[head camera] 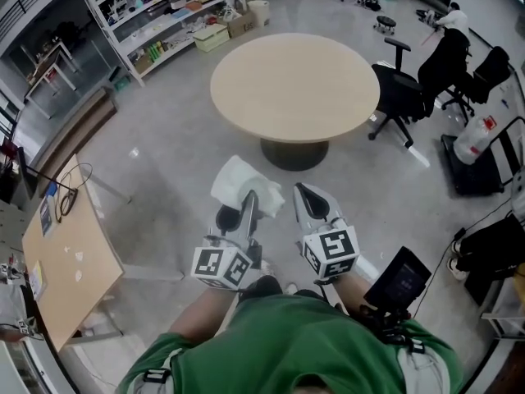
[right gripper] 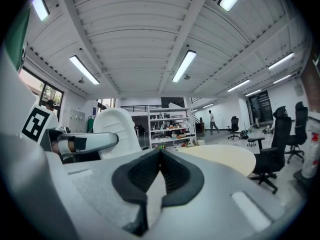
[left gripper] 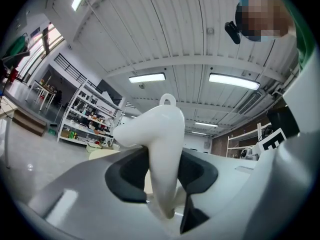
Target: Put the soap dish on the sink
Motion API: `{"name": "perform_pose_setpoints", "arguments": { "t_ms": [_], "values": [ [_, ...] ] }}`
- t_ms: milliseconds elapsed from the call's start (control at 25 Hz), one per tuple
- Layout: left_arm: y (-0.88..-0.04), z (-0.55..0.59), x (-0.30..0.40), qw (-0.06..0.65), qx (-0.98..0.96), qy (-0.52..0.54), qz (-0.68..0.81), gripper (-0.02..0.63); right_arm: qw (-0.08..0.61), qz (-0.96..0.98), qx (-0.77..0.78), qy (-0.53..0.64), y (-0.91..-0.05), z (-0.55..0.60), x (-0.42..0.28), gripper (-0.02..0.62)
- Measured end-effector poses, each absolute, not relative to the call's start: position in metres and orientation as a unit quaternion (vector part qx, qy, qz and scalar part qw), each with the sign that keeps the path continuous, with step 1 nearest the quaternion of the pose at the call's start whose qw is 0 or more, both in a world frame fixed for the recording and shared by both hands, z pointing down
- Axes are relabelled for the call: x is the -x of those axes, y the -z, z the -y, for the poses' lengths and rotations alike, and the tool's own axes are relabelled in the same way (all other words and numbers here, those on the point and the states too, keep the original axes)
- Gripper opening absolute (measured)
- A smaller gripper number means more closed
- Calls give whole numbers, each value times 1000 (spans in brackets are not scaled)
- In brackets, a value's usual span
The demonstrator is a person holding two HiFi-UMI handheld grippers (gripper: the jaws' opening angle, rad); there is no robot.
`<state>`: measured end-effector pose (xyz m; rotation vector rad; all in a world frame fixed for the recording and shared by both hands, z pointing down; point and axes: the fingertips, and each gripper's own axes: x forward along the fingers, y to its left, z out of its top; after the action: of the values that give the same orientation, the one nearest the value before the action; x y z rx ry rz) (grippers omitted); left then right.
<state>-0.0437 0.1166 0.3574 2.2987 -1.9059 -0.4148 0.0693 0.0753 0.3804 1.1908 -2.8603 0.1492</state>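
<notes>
A white soap dish (head camera: 238,184) is clamped edge-on in my left gripper (head camera: 248,207), carried in the air above the grey floor. In the left gripper view the dish (left gripper: 161,139) stands upright between the two dark pads, and my left gripper (left gripper: 162,174) is shut on it. My right gripper (head camera: 306,195) travels alongside on the right, shut with nothing in it; its pads meet in the right gripper view (right gripper: 160,159), where the dish (right gripper: 118,130) shows at the left. No sink is in view.
A round beige table (head camera: 295,84) on a dark pedestal stands straight ahead. Black office chairs (head camera: 406,97) sit to its right. Shelving (head camera: 164,15) lines the far left wall, and a wooden desk (head camera: 66,261) is close on my left.
</notes>
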Motion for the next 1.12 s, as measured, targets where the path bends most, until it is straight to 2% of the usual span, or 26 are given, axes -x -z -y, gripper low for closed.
{"name": "perform_pose_setpoints", "arguments": {
  "t_ms": [400, 1120],
  "values": [
    [-359, -51, 48, 70, -782, 144, 602, 155, 29, 910, -413, -39, -379, -18, -66, 3],
    [-368, 33, 104, 87, -813, 154, 554, 155, 37, 879, -474, -27, -376, 59, -18, 3]
  ]
}}
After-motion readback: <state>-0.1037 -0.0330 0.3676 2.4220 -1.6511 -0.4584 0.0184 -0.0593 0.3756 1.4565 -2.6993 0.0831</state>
